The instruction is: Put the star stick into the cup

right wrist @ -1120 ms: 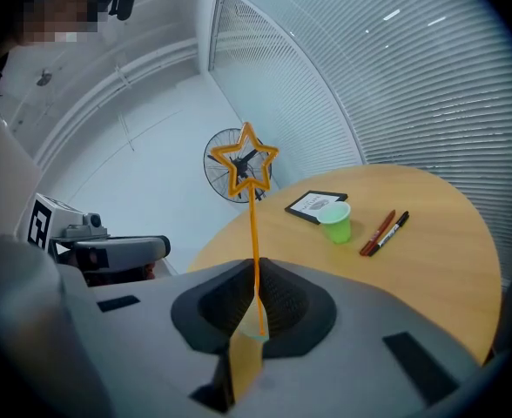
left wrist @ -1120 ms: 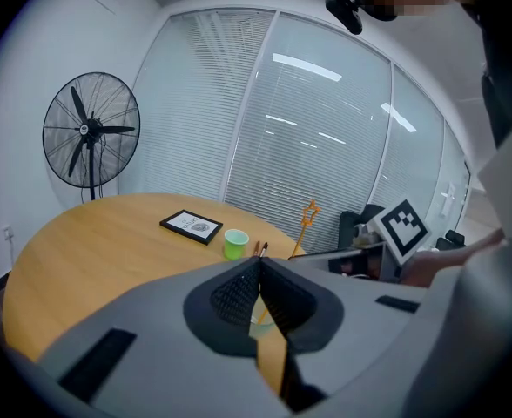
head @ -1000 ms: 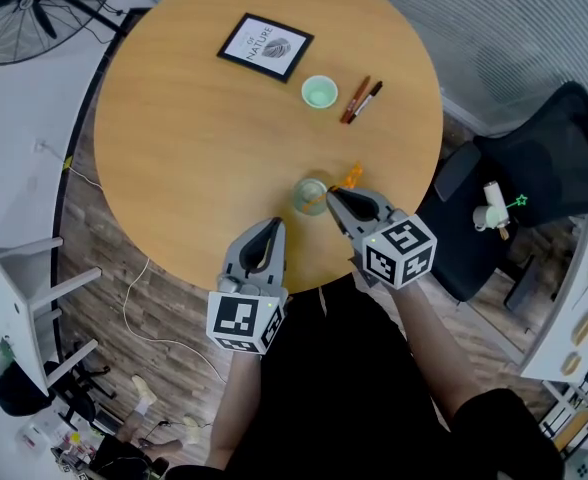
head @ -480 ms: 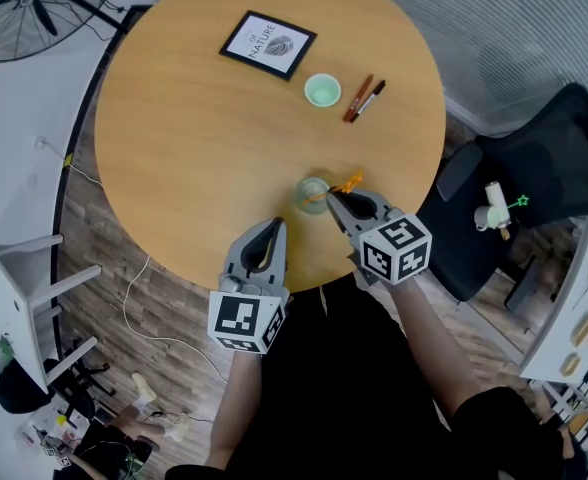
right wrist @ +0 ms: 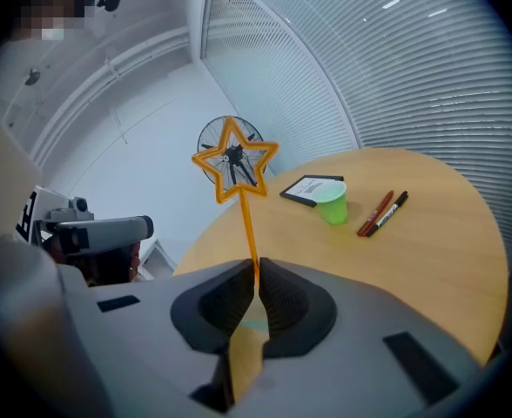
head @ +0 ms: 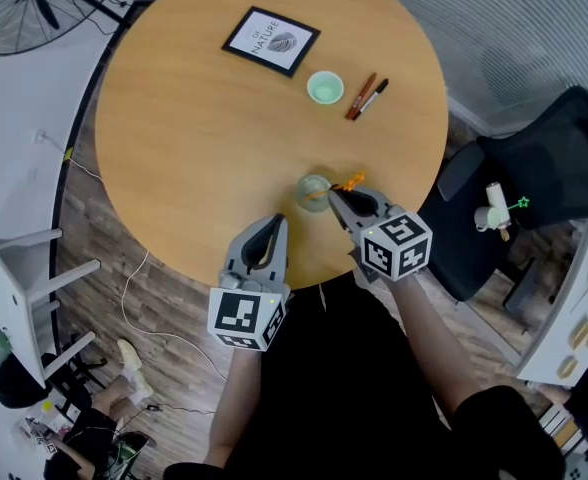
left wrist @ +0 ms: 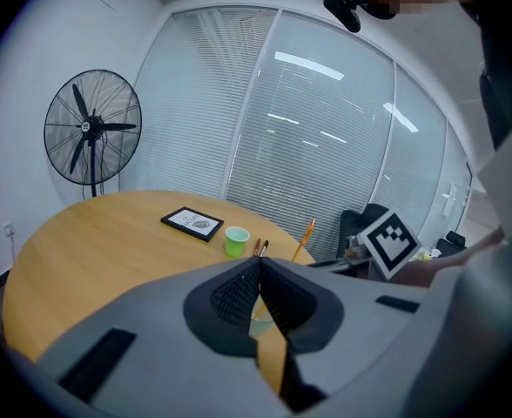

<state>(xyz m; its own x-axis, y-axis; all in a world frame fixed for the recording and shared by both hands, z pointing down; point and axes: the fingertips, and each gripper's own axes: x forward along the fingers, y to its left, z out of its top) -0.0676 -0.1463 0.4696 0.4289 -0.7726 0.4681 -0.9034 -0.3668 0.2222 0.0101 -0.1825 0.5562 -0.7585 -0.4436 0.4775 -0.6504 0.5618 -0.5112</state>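
My right gripper (head: pixel 332 197) is shut on the orange star stick (head: pixel 350 181) beside the clear cup (head: pixel 312 193) near the table's front edge. The stick's lower end seems to reach into the cup's mouth. In the right gripper view the star (right wrist: pixel 235 171) stands tilted above the shut right gripper (right wrist: pixel 256 270), and a bit of the cup (right wrist: pixel 255 322) shows below it. My left gripper (head: pixel 277 224) is shut and empty, just left of the cup and nearer me. From the left gripper (left wrist: pixel 259 265) view the stick (left wrist: pixel 305 239) leans right.
Farther back on the round wooden table (head: pixel 194 138) are a small green cup (head: pixel 324 88), two pens (head: pixel 366 98) and a black picture frame (head: pixel 271 41). A black office chair (head: pixel 534 183) stands to the right, a floor fan (head: pixel 29 3) at the back left.
The star end of the stick has dipped slightly toward the right gripper. Both grippers have hardly moved.
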